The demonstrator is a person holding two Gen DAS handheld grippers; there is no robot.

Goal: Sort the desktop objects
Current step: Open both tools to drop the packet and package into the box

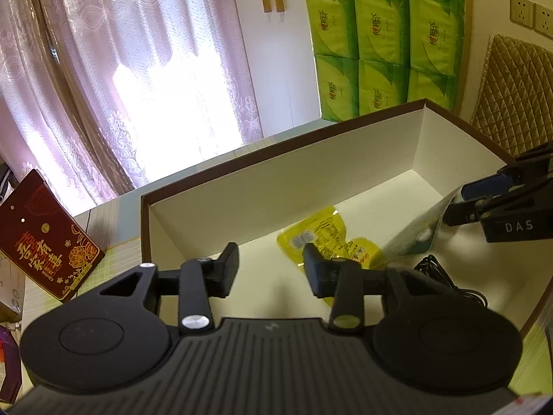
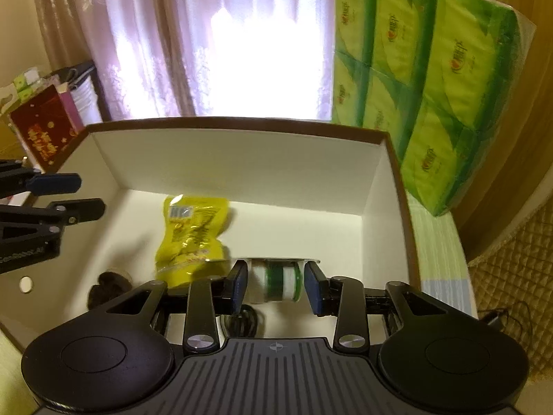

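Your left gripper (image 1: 271,263) hangs with jaws apart over the white-lined box (image 1: 242,186), just beside the yellow snack packet (image 1: 323,231) inside it.

A green multipack of tissues (image 2: 428,97) stands by a pale lace curtain (image 1: 145,79); a dark red gift box (image 1: 45,238) leans at left, wall sockets (image 1: 532,15) at right
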